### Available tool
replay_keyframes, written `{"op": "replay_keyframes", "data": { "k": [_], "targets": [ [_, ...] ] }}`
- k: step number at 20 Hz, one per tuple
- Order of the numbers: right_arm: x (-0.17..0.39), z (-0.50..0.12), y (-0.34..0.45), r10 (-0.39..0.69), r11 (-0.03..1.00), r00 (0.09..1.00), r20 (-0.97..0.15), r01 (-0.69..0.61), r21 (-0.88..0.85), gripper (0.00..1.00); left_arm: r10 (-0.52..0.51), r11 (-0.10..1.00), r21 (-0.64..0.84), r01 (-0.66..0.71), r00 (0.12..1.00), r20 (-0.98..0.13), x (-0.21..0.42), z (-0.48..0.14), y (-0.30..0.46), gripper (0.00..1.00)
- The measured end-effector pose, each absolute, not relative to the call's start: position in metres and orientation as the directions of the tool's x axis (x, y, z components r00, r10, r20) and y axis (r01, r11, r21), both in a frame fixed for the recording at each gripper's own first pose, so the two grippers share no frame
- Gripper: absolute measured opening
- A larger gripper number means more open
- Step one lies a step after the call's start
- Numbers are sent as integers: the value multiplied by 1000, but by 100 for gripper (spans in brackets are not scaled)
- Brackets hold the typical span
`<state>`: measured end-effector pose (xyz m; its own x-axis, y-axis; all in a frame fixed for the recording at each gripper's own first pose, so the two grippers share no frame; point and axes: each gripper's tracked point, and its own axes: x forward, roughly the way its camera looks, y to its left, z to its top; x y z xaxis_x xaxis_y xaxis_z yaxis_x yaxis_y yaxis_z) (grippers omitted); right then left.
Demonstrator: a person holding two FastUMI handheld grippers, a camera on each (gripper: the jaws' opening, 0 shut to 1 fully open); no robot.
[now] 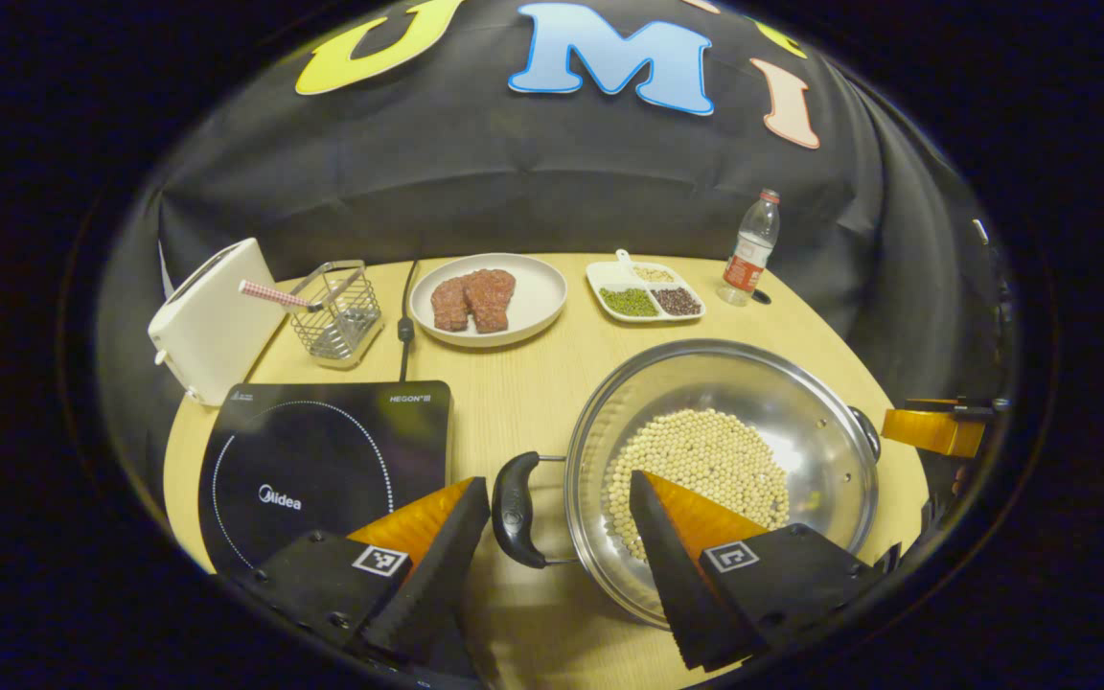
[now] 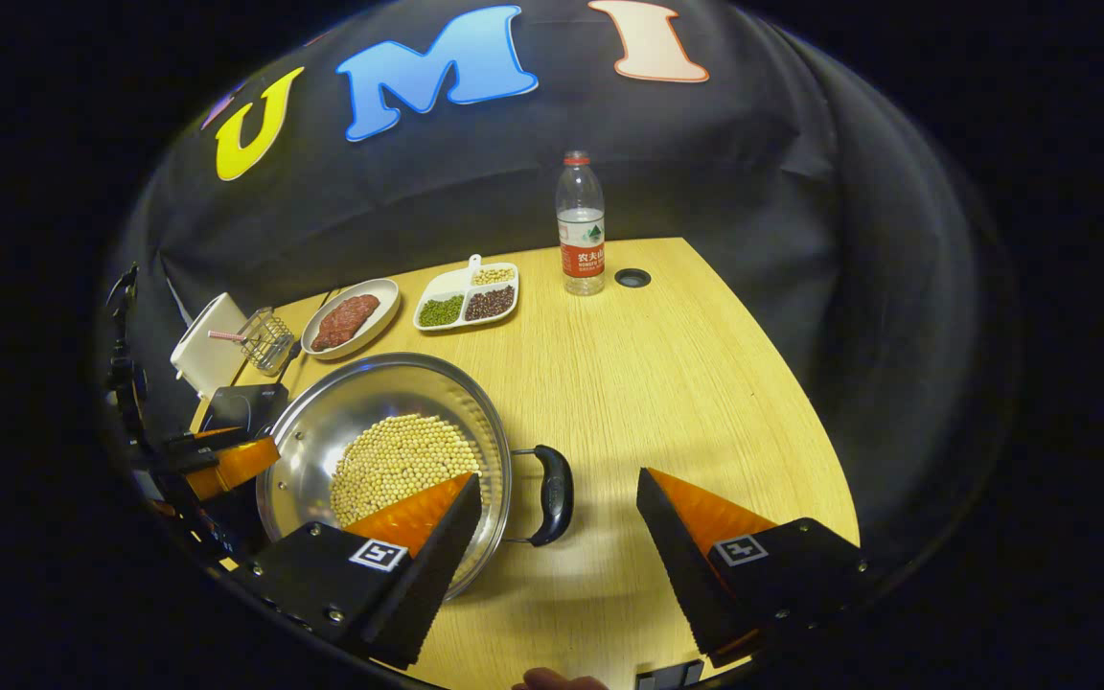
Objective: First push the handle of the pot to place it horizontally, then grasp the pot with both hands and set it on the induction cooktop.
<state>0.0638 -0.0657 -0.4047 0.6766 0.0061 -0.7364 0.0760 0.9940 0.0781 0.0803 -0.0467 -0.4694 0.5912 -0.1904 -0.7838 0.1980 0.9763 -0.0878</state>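
Observation:
A steel pot (image 1: pixel 806 407) holding soybeans (image 1: pixel 705 455) stands on the wooden table, right of the black induction cooktop (image 1: pixel 322 455). Its near black handle (image 1: pixel 517 508) lies between the spread fingers of my left gripper (image 1: pixel 560 487), which is open and hovers over the handle and pot rim. In the right gripper view the pot (image 2: pixel 346 402) sits at the left, and its other black handle (image 2: pixel 553 494) lies between the fingers of my right gripper (image 2: pixel 560 484), also open. Each gripper shows in the other's view, at the pot's far side: right gripper (image 1: pixel 935 431), left gripper (image 2: pixel 226 462).
Along the back of the table stand a white toaster (image 1: pixel 212 321), a wire basket (image 1: pixel 336 311), a plate of raw meat (image 1: pixel 487 299), a divided dish of beans (image 1: pixel 646 292) and a water bottle (image 1: pixel 751 251). The cooktop's cable (image 1: pixel 405 321) runs backward. Bare wood (image 2: pixel 686 383) lies right of the pot.

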Motion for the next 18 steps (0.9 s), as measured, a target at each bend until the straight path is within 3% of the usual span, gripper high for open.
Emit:
{"op": "replay_keyframes", "data": {
  "k": [3, 4, 10, 11, 12, 13, 14, 15, 16, 18],
  "targets": [
    [75, -421, -64, 9, 993, 656, -755, 84, 85, 100, -189, 975, -81, 205, 586, -788, 83, -476, -48, 94],
    [77, -429, -62, 11, 992, 645, -764, 87, 87, 100, -189, 975, -79, 208, 583, -790, 84, -479, -48, 99],
    [83, -462, -53, 26, 992, 600, -800, 86, 97, 100, -161, 979, -55, 197, 577, -800, 89, -492, -40, 87],
    [83, -466, -53, 25, 992, 592, -806, 87, 95, 89, -153, 980, -47, 195, 576, -803, 89, -494, -38, 76],
    [83, -472, -51, 28, 990, 581, -813, 95, 102, 86, -151, 979, -45, 196, 568, -809, 87, -495, -37, 76],
    [81, -475, -48, 41, 988, 565, -824, 101, 118, 81, -155, 979, -47, 200, 564, -811, 86, -494, -38, 67],
    [80, -479, -43, 58, 983, 555, -830, 113, 145, 81, -158, 977, -47, 207, 561, -812, 88, -498, -38, 73],
    [81, -478, -42, 54, 981, 552, -832, 128, 148, 69, -161, 976, -46, 214, 560, -813, 88, -499, -38, 70],
    [82, -480, -42, 46, 981, 556, -830, 132, 143, 64, -165, 974, -46, 221, 559, -812, 89, -500, -39, 65],
    [79, -479, -43, 38, 984, 555, -831, 125, 128, 63, -170, 972, -45, 229, 559, -811, 89, -500, -38, 68]
  ]
}}
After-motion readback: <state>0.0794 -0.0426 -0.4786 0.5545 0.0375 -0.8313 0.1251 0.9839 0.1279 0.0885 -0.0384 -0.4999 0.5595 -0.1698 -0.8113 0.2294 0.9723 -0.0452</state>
